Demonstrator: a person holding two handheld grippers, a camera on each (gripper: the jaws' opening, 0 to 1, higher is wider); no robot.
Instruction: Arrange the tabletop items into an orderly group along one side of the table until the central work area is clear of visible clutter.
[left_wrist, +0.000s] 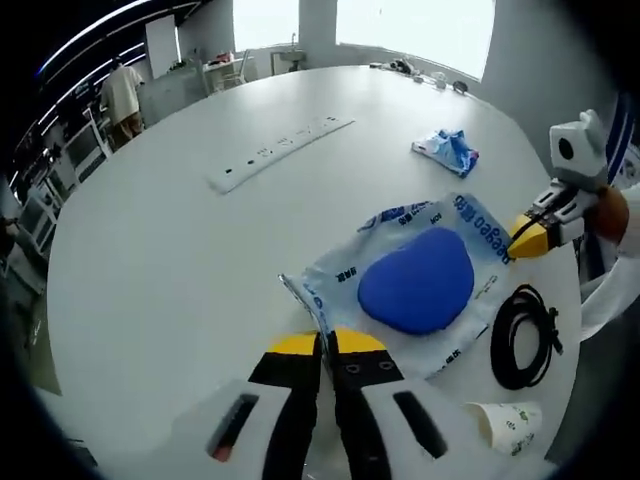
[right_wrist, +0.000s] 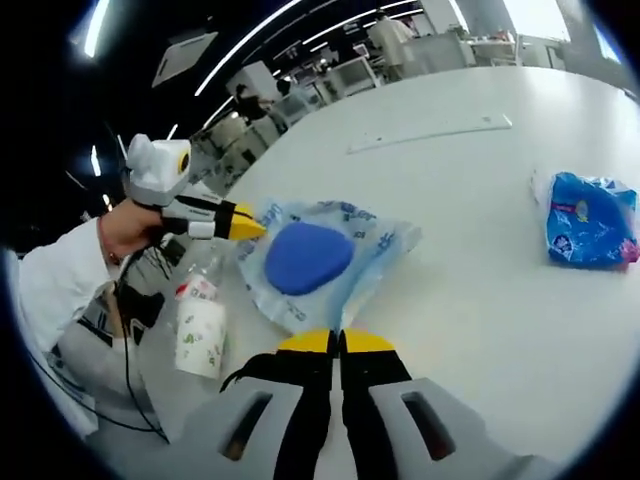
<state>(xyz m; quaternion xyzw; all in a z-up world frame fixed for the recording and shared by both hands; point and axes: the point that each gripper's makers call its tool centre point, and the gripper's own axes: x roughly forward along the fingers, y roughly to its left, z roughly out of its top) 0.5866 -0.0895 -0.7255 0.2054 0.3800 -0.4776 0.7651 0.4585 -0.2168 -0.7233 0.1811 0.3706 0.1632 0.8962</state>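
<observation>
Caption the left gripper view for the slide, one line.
Both claws, left and right, pinch opposite edges of a clear bag holding a blue pad.

Two close, low views from opposite ends of one shared plastic bag (left_wrist: 420, 275) (right_wrist: 320, 262), facing each other.

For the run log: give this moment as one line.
left gripper: shut on plastic bag | right gripper: shut on bag's opposite edge | blue pad inside
</observation>
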